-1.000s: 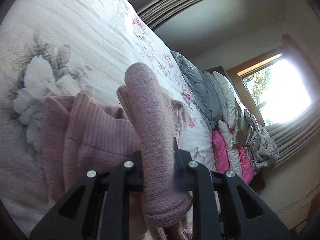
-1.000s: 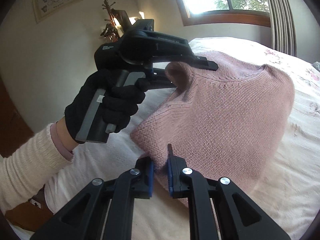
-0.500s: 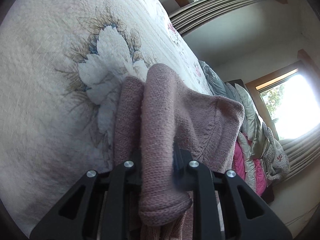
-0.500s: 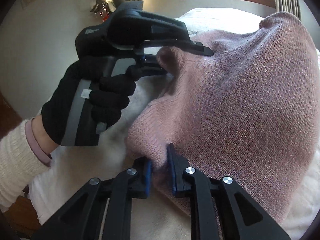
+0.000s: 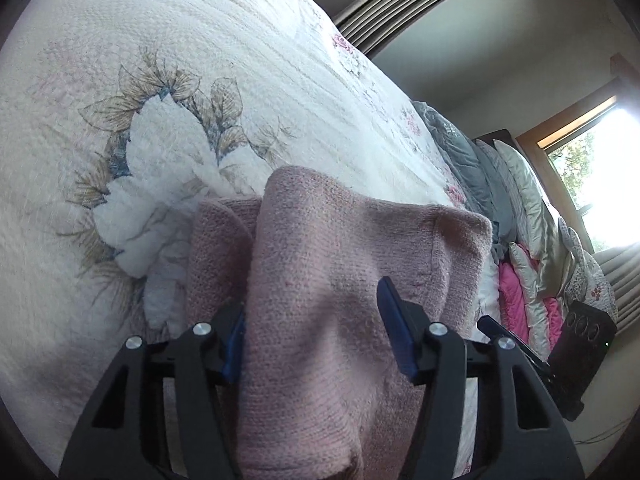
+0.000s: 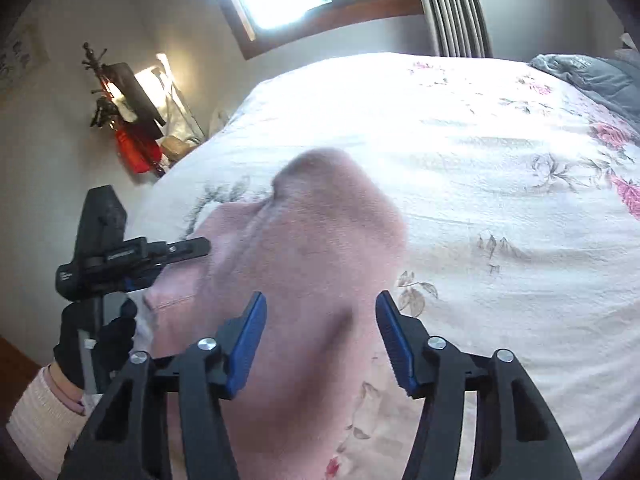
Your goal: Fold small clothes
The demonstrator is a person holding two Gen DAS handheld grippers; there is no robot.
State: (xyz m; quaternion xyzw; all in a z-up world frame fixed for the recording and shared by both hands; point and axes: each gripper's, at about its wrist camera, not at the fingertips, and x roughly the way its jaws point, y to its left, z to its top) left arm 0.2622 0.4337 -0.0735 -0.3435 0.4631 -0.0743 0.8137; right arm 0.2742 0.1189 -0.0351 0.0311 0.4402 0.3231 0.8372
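With both claws, left claw (image 5: 312, 332) and right claw (image 6: 320, 336), spread open astride the pink sweater (image 5: 340, 280) on the bed (image 5: 200, 60): withdraw straight back from sweater, avoid snagging knit.

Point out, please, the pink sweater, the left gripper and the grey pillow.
pink sweater (image 5: 340, 248): left wrist view, on its folded knit top.
left gripper (image 5: 312, 336): left wrist view, midway between its open fingertips.
grey pillow (image 6: 592, 76): right wrist view, on its upper face.
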